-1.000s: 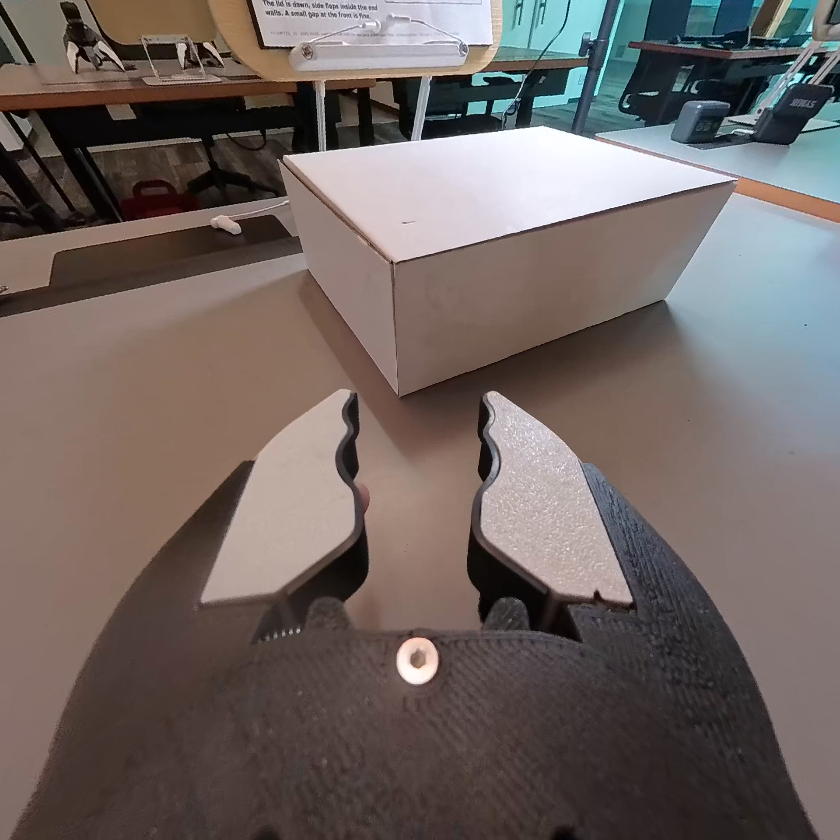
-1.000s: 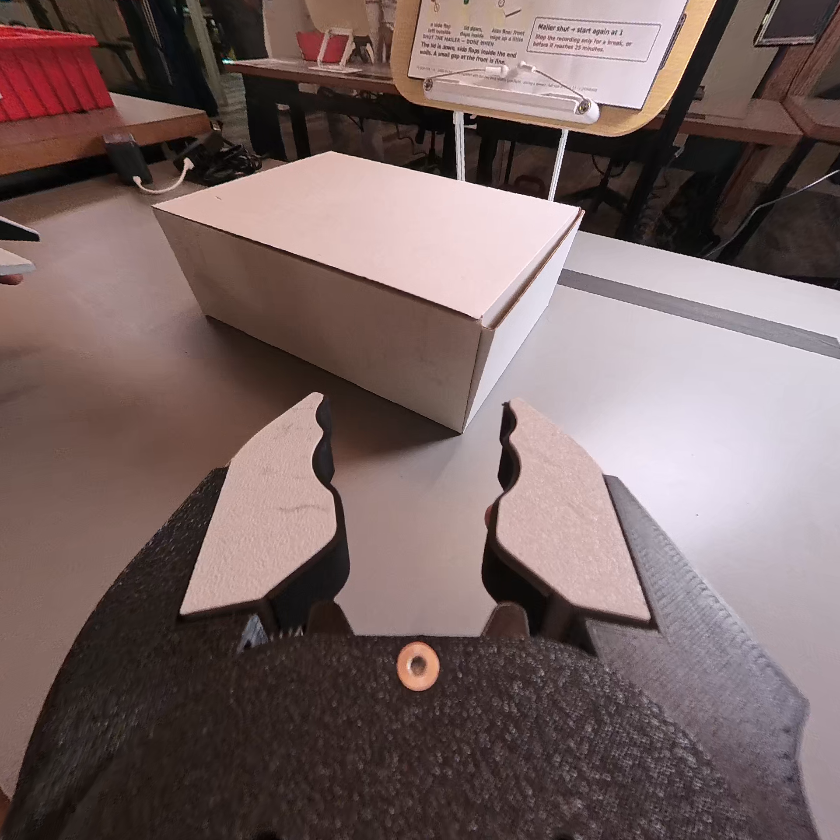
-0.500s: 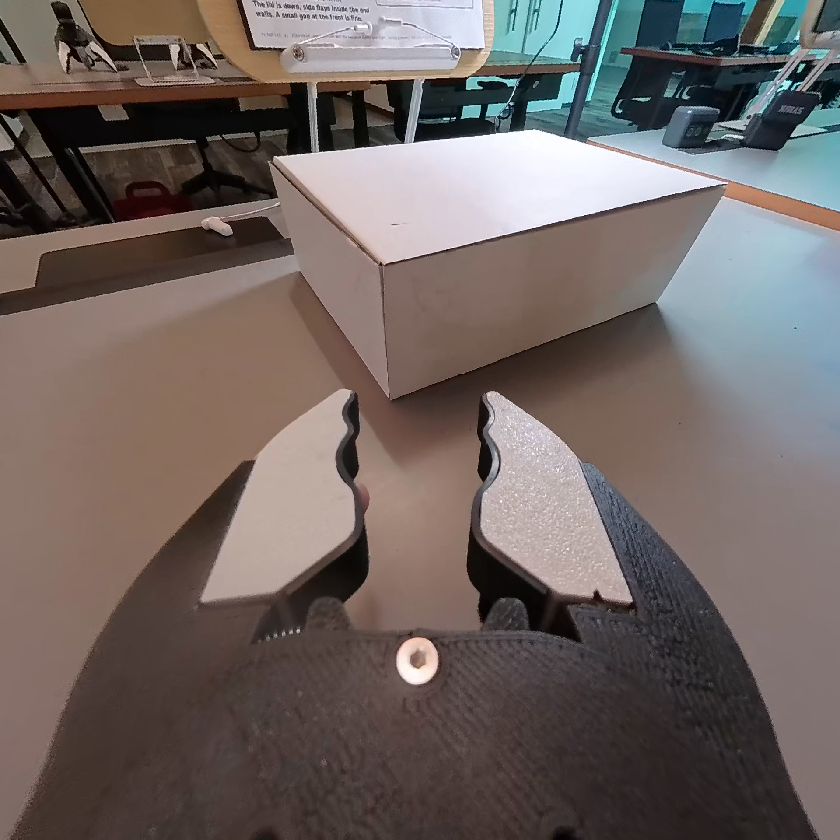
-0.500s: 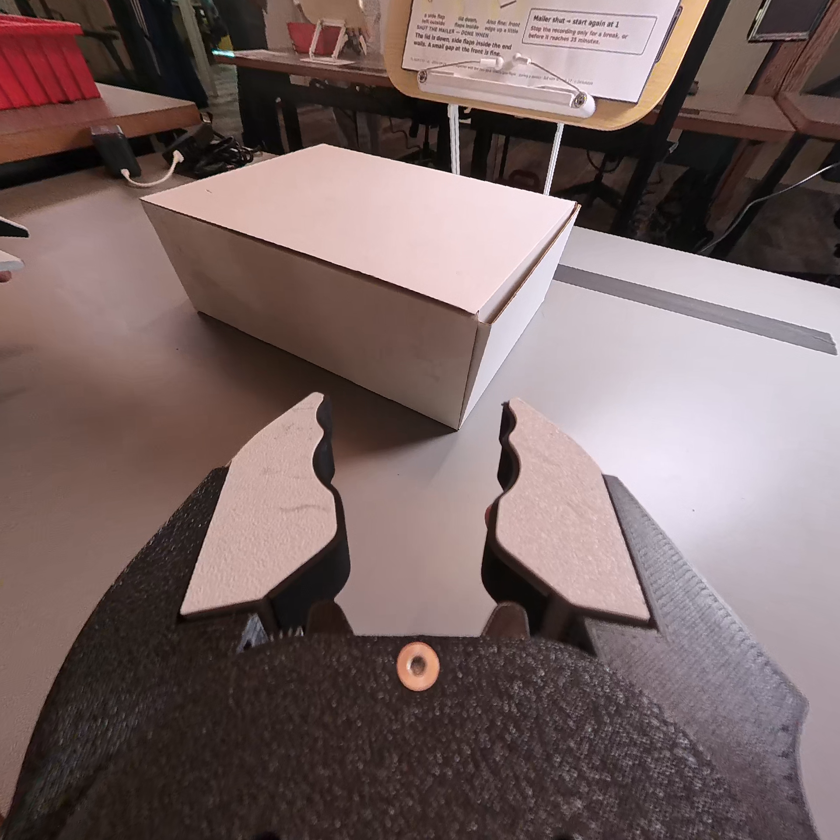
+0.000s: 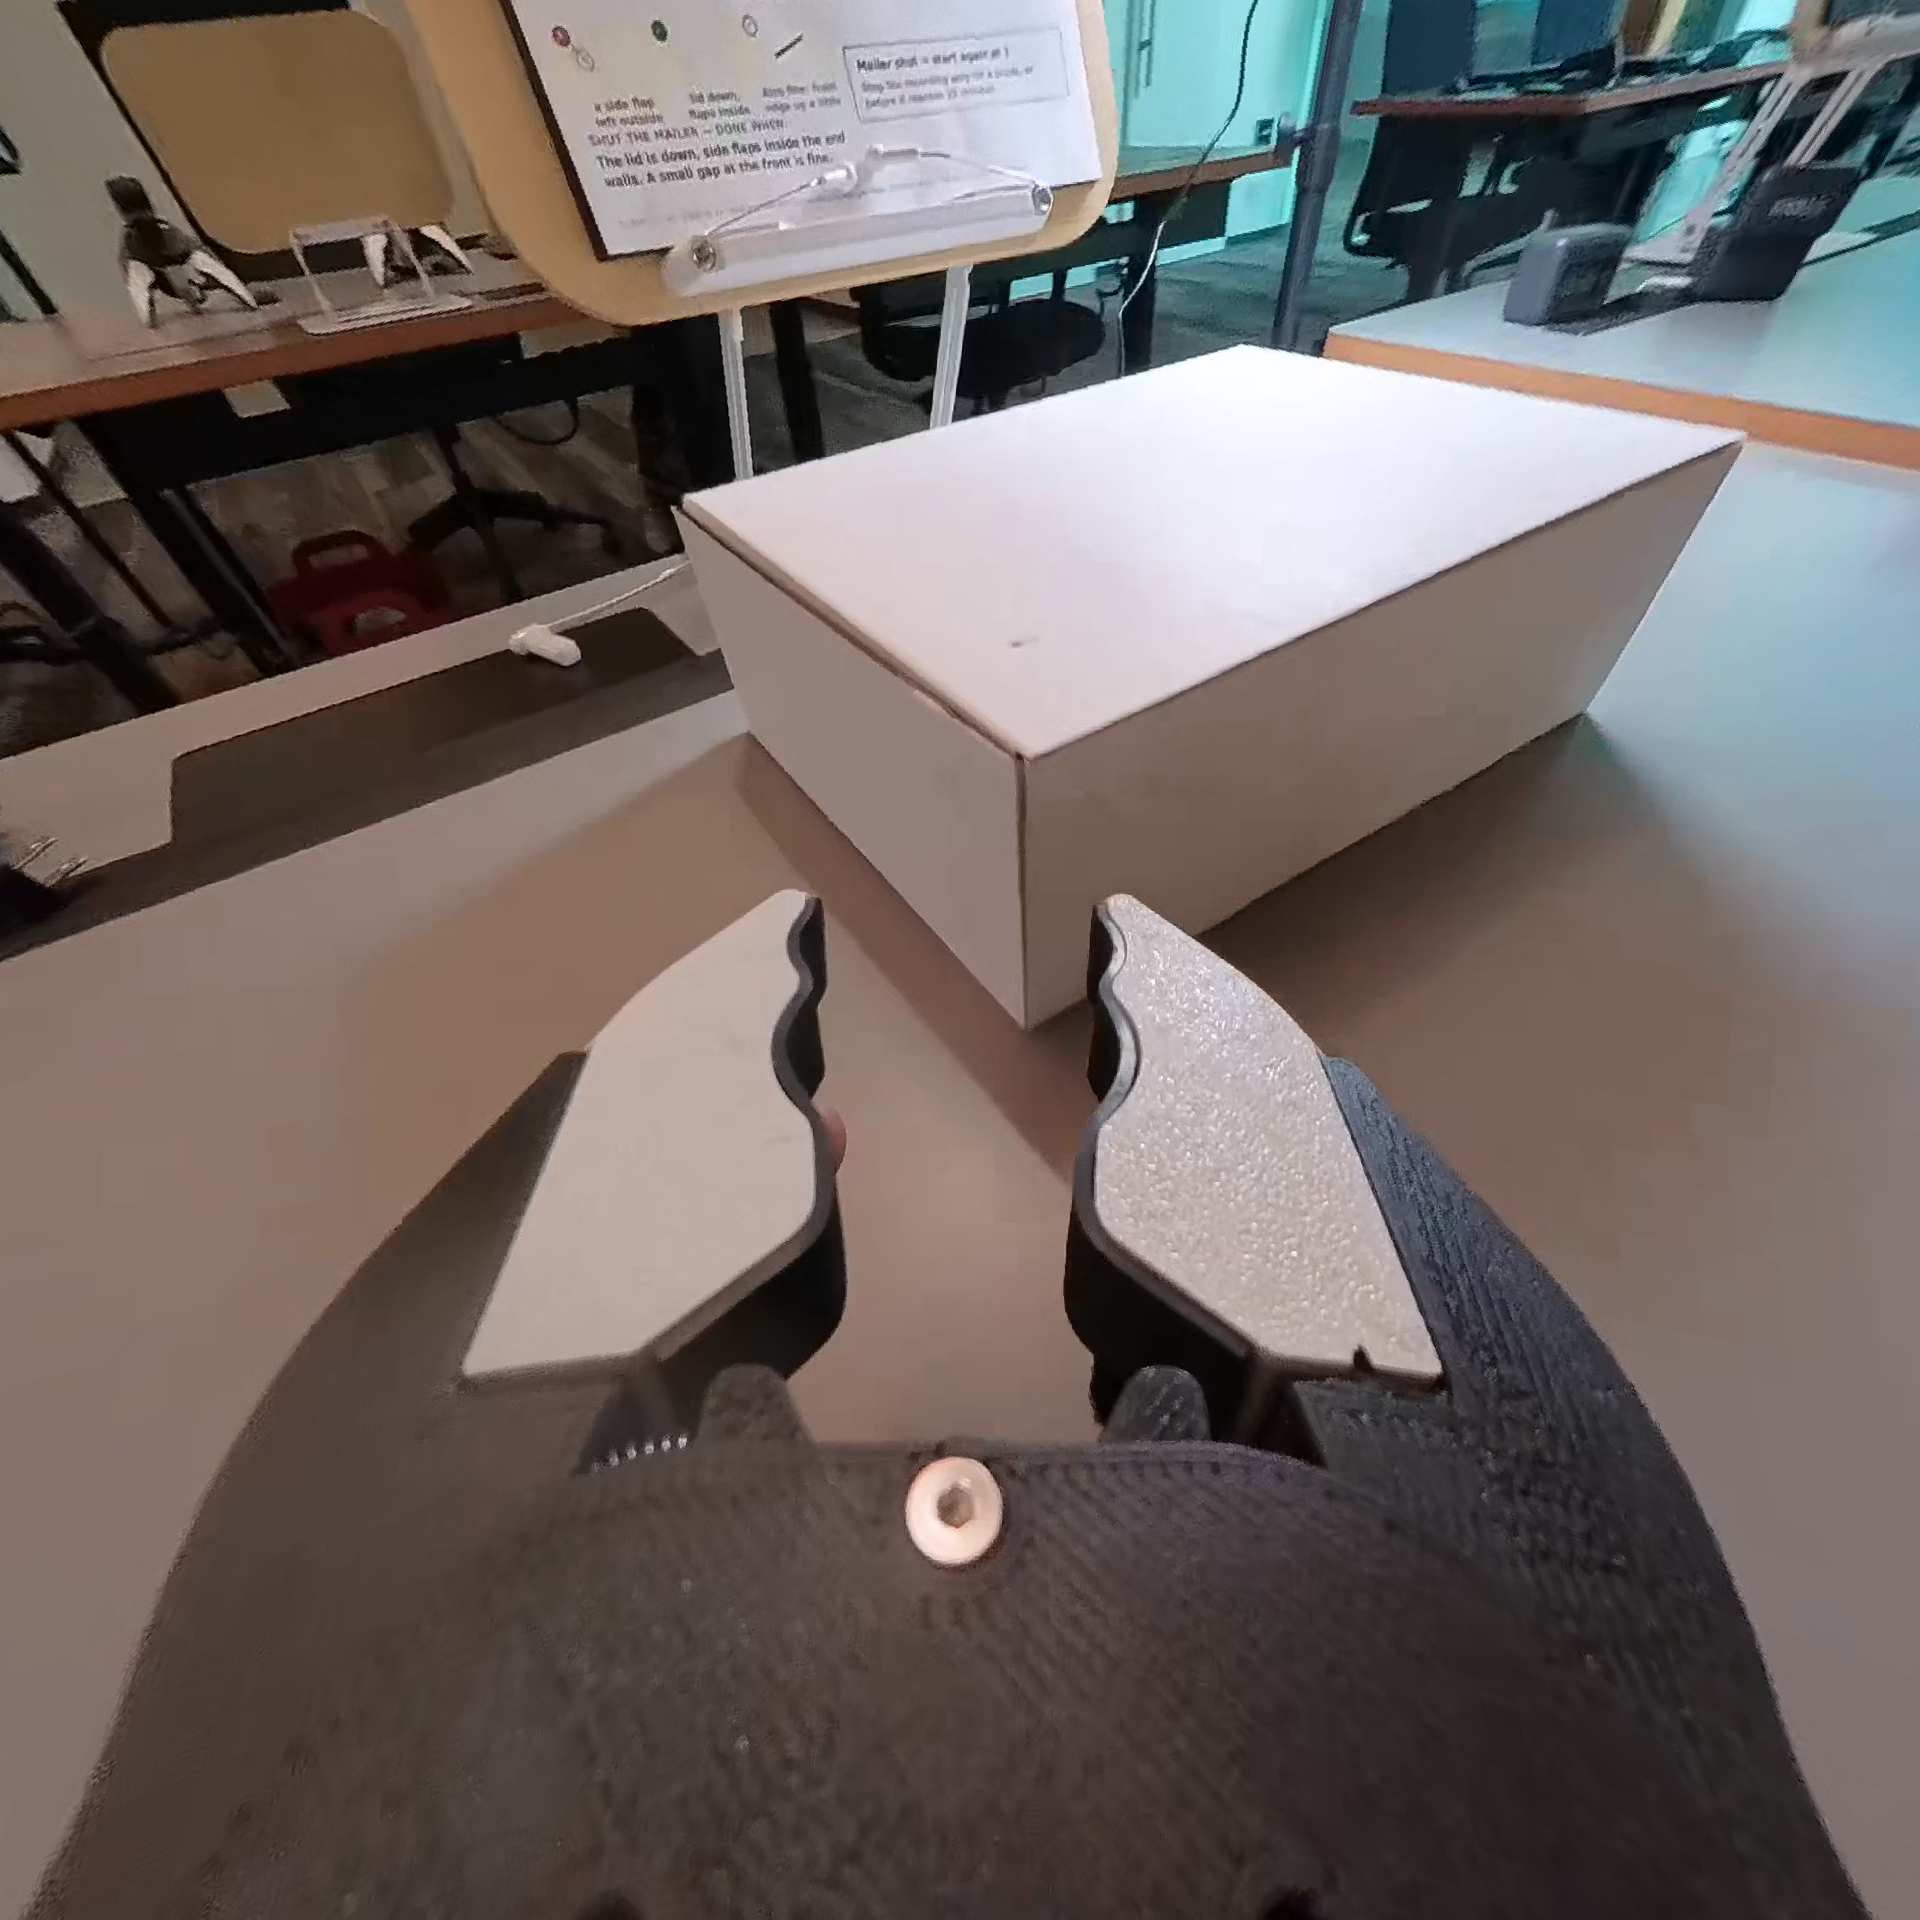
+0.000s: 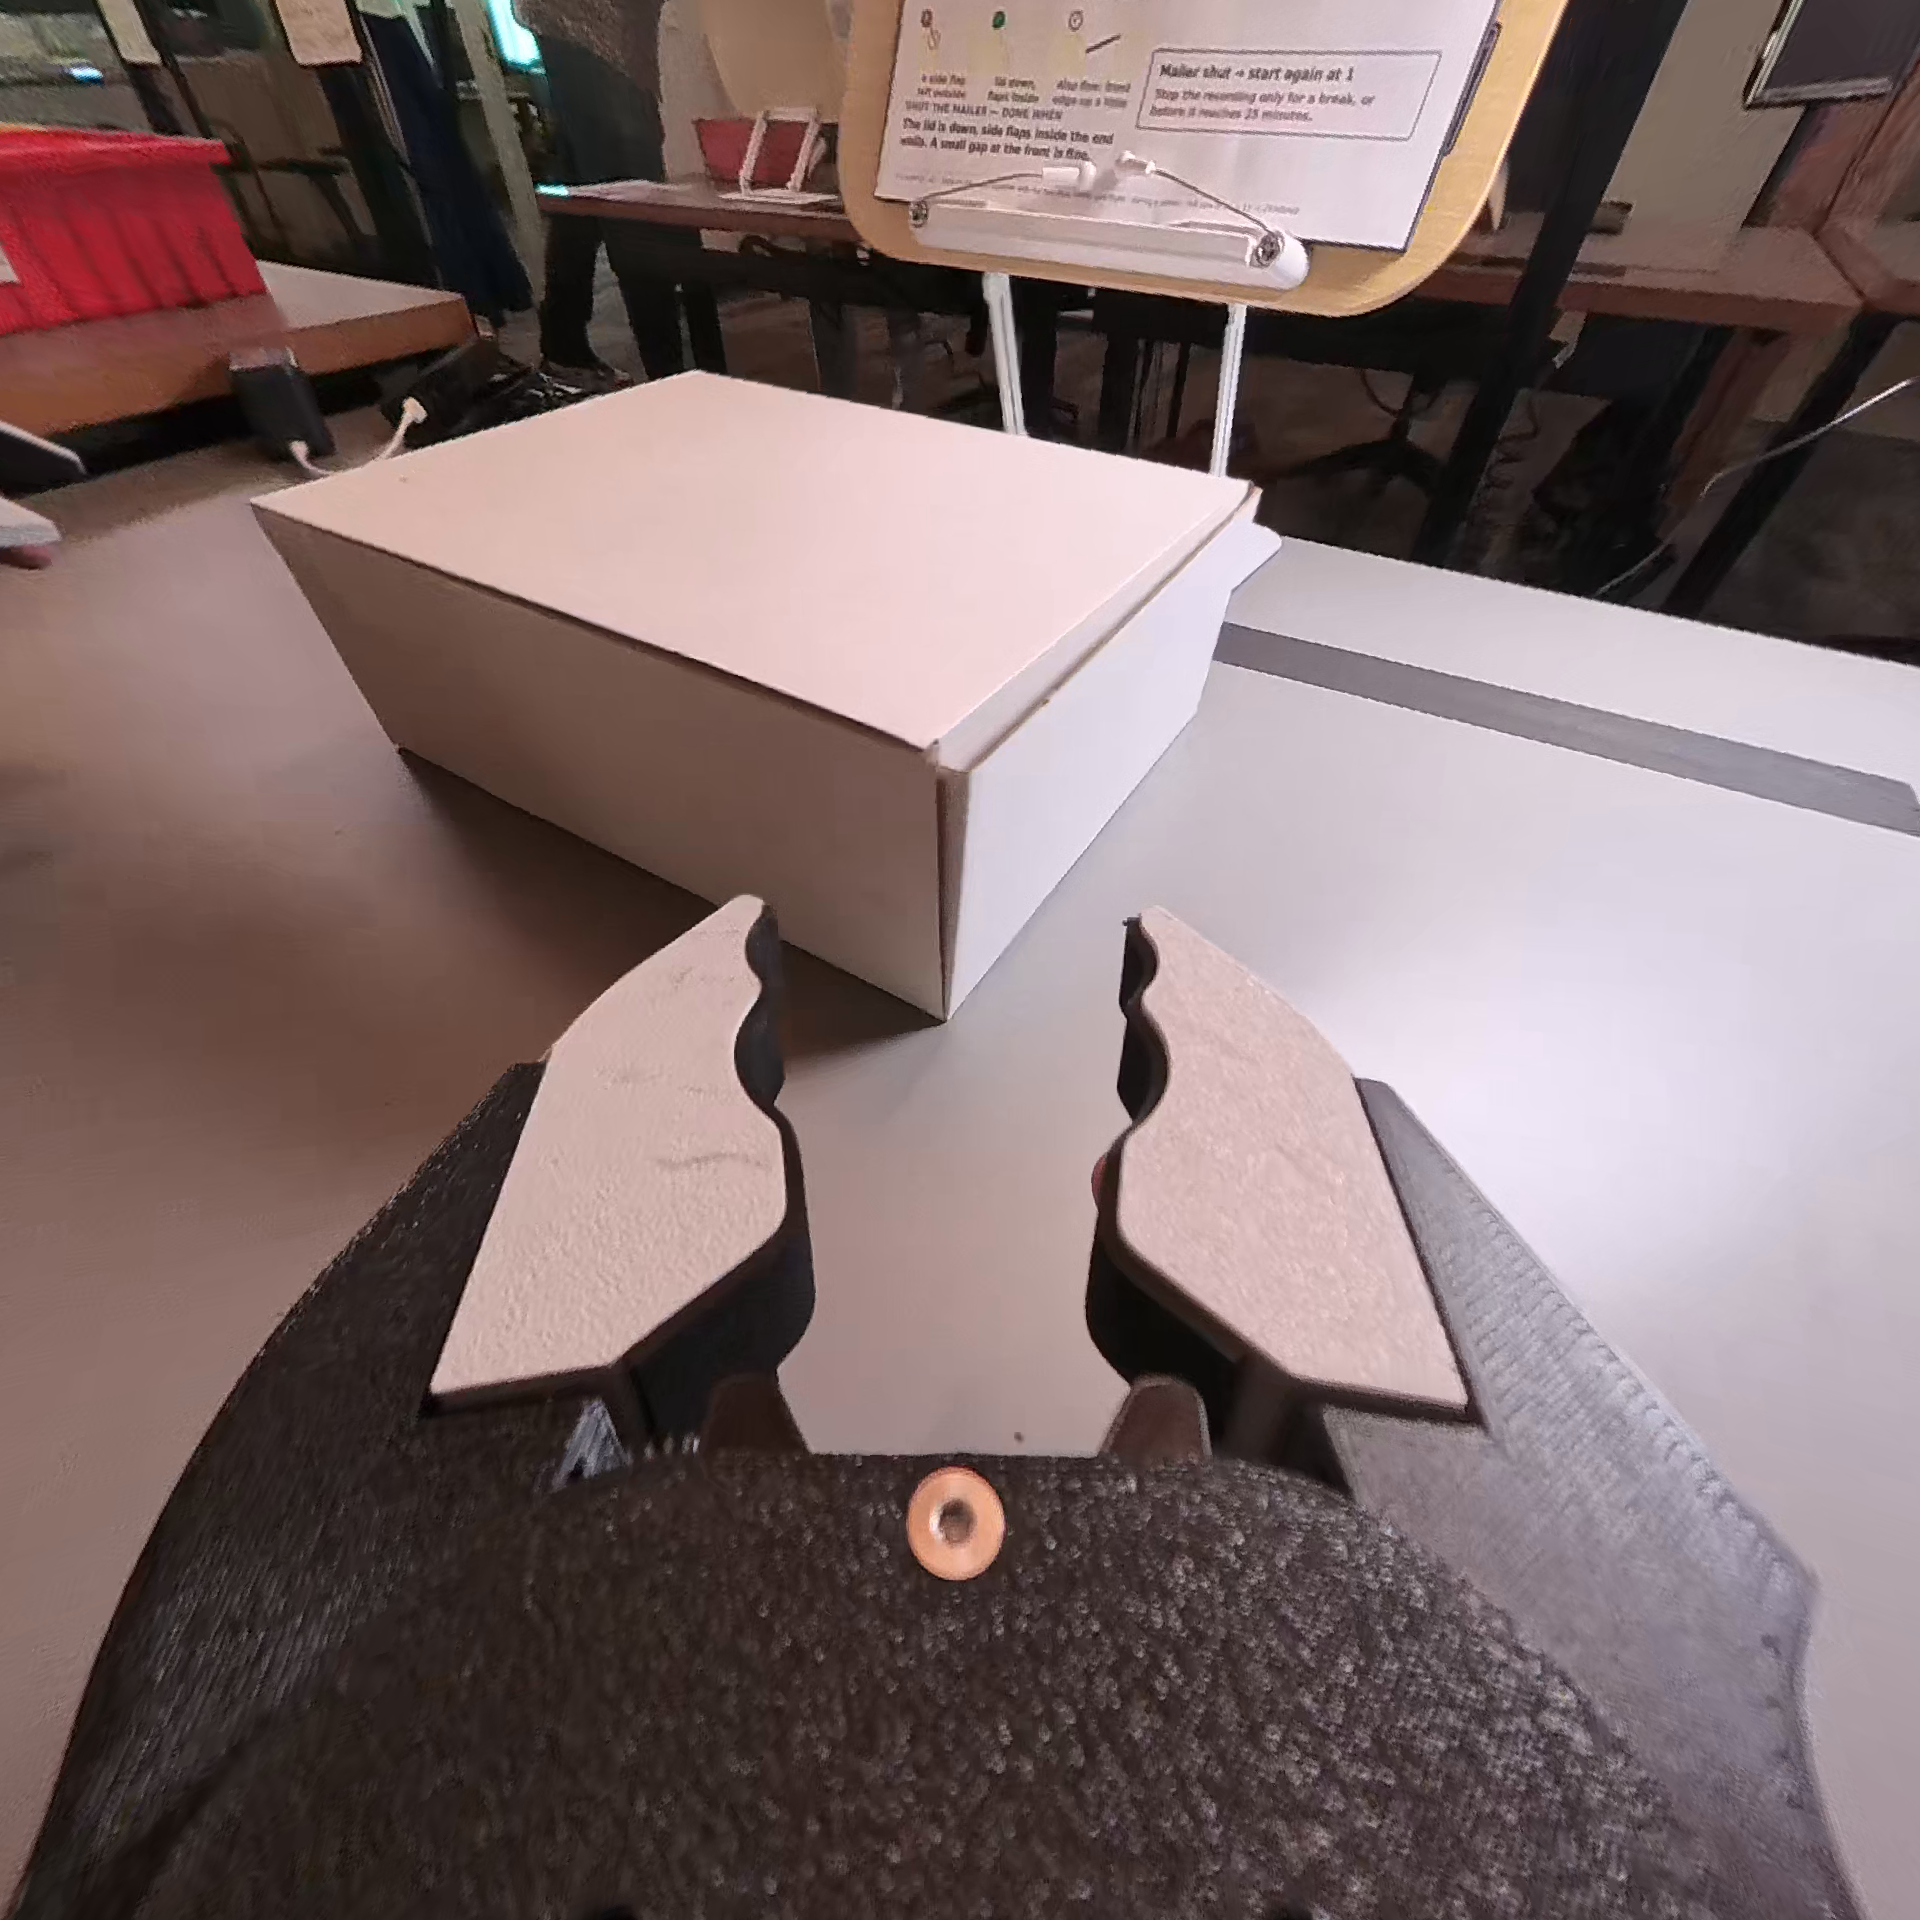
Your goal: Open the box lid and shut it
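A white cardboard box [image 5: 1195, 623] stands on the grey table [image 5: 1558, 1091] with its lid down flat. My left gripper [image 5: 956, 914] is open and empty, just short of the box's near left corner, above the table. In the right wrist view the same box [image 6: 769, 613] shows its right end, where the lid's side edge stands slightly proud. My right gripper [image 6: 945, 920] is open and empty, just short of the near right corner. The tip of the left gripper [image 6: 26, 509] shows at the left edge of the right wrist view.
A wooden board with a printed sheet [image 5: 810, 125] stands on white legs behind the box. A white cable end [image 5: 545, 644] lies by a dark cutout at the table's far left. A dark strip [image 6: 1558, 727] crosses the table to the right. Desks and chairs stand beyond. The gap from one gripper's tips to the other's is roughly 40 cm.
Both grippers have moved closer to the box and tilted up, so the board shows more. The box's near corners now sit nearer the fingertips. Both stay open.
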Available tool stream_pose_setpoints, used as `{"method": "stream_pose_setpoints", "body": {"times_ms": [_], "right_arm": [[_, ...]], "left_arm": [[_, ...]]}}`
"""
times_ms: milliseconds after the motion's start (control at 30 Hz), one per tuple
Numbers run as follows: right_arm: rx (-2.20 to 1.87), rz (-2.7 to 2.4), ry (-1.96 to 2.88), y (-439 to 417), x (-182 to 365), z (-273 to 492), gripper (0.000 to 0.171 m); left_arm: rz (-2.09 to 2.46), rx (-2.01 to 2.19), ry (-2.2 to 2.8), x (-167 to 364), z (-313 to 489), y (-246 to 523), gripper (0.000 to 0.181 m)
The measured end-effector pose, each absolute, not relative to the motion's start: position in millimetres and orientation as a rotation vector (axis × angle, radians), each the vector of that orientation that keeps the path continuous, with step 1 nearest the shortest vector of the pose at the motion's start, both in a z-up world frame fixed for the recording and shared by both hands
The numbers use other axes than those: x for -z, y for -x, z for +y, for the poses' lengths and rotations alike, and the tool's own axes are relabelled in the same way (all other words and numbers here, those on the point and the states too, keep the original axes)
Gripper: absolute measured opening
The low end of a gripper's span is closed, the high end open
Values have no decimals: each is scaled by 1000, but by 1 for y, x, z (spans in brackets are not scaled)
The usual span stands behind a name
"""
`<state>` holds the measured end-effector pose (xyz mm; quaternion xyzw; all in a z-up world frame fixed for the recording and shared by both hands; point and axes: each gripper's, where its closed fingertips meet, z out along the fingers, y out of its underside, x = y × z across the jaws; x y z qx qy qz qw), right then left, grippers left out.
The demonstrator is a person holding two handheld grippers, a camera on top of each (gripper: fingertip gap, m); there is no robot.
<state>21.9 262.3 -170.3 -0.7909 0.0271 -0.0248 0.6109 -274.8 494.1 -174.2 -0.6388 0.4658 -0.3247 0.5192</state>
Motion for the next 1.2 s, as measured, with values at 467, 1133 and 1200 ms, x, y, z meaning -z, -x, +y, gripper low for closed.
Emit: {"method": "stream_pose_setpoints", "body": {"times_ms": [467, 1133, 1200], "right_arm": [[238, -468, 1835, -14, 170, 326, 60], [-267, -193, 1975, -81, 137, 397, 77], [-260, -114, 2005, -100, 138, 416, 73]], "left_arm": [[1448, 751, 1241, 165, 507, 214, 53], [2036, 211, 869, 165, 436, 103, 45], [2066, 223, 878, 166, 431, 92, 42]]}}
